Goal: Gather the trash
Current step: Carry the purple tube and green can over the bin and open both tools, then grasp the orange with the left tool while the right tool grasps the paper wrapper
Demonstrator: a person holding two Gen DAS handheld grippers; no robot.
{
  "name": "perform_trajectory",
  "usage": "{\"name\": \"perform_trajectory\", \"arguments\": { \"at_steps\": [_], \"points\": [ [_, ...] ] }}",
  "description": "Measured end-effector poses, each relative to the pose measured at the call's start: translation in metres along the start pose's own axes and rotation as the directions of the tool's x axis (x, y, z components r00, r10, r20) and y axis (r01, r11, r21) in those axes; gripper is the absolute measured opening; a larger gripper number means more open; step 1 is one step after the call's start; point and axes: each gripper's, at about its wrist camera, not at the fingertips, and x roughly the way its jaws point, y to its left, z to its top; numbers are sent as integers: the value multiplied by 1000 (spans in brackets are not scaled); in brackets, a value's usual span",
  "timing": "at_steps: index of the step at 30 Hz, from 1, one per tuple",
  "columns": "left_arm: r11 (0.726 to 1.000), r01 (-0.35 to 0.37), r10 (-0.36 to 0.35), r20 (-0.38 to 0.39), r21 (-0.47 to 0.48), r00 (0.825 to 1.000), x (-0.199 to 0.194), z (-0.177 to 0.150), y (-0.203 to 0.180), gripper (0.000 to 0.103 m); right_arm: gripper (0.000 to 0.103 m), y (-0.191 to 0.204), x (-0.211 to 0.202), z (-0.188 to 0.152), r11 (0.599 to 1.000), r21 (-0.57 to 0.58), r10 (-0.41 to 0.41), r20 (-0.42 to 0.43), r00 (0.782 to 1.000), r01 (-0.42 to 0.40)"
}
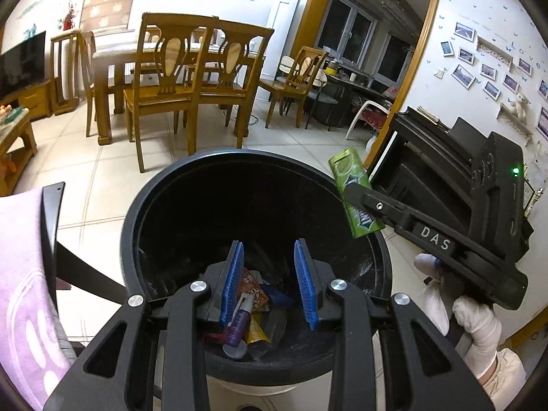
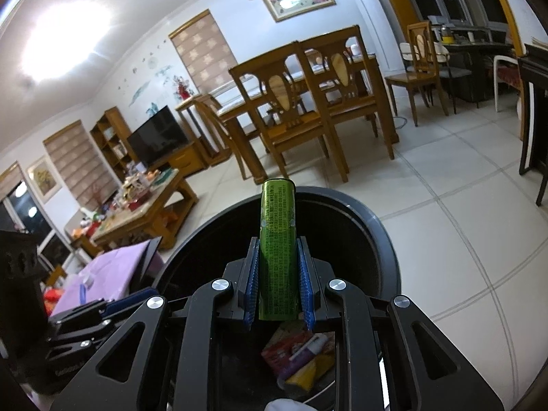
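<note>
A round black trash bin (image 1: 137,226) stands on the tiled floor below both grippers; it also shows in the right wrist view (image 2: 383,239). Several pieces of trash (image 1: 250,322) lie at its bottom, among them a purple tube and coloured wrappers. My left gripper (image 1: 270,281) is open and empty above the bin's mouth. My right gripper (image 2: 277,284) is shut on a green box (image 2: 276,250) and holds it over the bin's right rim; the box shows in the left wrist view (image 1: 352,195) too.
A wooden dining table with chairs (image 1: 178,78) stands behind the bin. A purple cloth on a black frame (image 1: 20,274) is close on the left. A low wooden table with clutter (image 2: 144,202) and a black piano (image 1: 435,157) flank the area.
</note>
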Motion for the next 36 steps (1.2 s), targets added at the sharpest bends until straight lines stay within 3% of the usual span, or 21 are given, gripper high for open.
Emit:
{"name": "perform_trajectory", "arguments": {
  "at_steps": [1,2,3,4,6,12,18,25,31,36],
  "points": [
    [1000,-11,11,8,4,1000,-3,0,0,34,48,2,1,-1,1000,-2,6,-10,1000,-7],
    [1000,-20,20,15,10,1000,-7,1,-1,34,71,3,0,0,1000,-2,10,-10,1000,-10],
    [999,-30,30,20,15,999,-11,1,-1,37,76,7,-5,1,1000,2,12,3,1000,-12],
    [999,-39,38,28,19,999,-16,0,-2,41,76,10,-9,2,1000,3,13,17,1000,-13],
    [996,-80,78,65,33,995,-33,-2,-3,67,76,17,-16,3,1000,0,27,31,999,-27],
    [982,-165,151,148,88,977,-90,-13,-9,77,76,52,-49,2,995,-31,99,96,990,-97],
    [973,-215,198,183,81,963,-143,-28,5,77,76,105,-73,-3,981,-90,181,103,978,-172],
    [966,-257,245,202,34,948,-180,-42,42,77,76,170,-69,-15,960,-150,245,54,968,-235],
    [956,-291,291,199,-31,936,-206,-60,87,77,76,224,-52,-26,945,-190,270,0,963,-266],
    [932,-326,350,167,-156,922,-228,-84,152,77,76,273,-30,-41,929,-227,287,-62,956,-294]
  ]
}}
